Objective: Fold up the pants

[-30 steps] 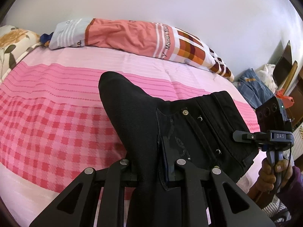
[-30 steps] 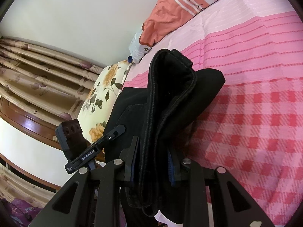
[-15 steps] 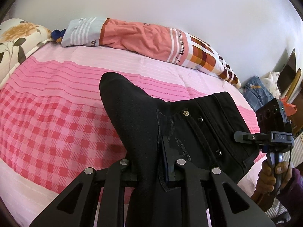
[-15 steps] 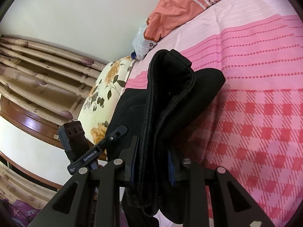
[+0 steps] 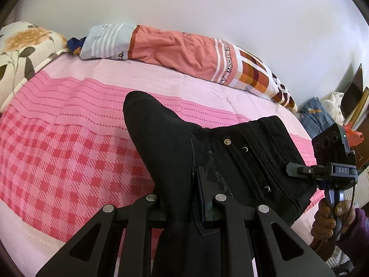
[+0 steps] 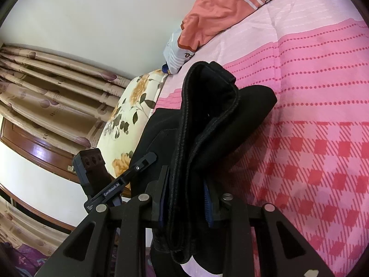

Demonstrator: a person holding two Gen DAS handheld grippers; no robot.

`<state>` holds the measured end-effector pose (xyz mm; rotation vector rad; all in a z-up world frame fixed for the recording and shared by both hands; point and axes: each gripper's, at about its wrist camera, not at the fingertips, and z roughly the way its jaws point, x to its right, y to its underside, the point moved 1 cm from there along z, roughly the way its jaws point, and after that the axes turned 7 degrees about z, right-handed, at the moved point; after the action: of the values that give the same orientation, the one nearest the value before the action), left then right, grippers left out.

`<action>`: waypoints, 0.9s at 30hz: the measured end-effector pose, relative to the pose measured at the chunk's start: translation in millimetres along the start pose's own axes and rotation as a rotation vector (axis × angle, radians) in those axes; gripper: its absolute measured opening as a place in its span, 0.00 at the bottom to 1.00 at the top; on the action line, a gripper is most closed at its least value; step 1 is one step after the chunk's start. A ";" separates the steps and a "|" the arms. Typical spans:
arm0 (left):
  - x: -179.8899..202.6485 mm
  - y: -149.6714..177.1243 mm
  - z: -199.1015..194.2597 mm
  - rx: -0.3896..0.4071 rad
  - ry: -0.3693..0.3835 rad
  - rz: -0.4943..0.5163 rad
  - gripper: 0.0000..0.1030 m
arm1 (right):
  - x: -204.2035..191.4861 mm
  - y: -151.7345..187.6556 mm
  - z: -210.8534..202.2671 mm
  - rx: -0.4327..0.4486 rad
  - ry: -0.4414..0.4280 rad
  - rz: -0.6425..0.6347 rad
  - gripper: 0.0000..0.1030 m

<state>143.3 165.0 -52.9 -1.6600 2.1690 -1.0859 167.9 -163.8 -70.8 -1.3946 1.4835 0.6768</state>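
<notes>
Black pants (image 5: 242, 161) hang bunched between both grippers above the pink bed. In the left wrist view my left gripper (image 5: 184, 196) is shut on a fold of them near the buttoned fly, and its left finger is hidden by cloth. In the right wrist view my right gripper (image 6: 185, 198) is shut on the thick folded waistband of the pants (image 6: 219, 127), with blue pads (image 6: 207, 203) pressing both sides. The right gripper (image 5: 332, 170) also shows at the far right, held by a hand (image 5: 332, 217). The left gripper (image 6: 129, 180) shows beside the pants.
A pink checked bedspread (image 5: 69, 150) covers the bed below the pants. An orange patterned pillow (image 5: 184, 46) lies along the wall, a floral pillow (image 5: 23, 46) at the left. Clothes (image 5: 318, 115) are piled at the right. Curtains (image 6: 46, 87) hang beyond the bed.
My left gripper has drifted sideways over the bed, so the pillows sit further right in its view. Both grips on the pants are unchanged.
</notes>
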 end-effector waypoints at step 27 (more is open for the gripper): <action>-44.4 -62.1 28.5 0.041 -0.042 -0.006 0.16 | -6.0 -51.6 40.9 0.026 -0.021 -0.020 0.25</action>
<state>221.4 186.6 -44.3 -1.6580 2.1033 -1.0795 227.5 -135.2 -70.7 -1.3762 1.4558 0.6555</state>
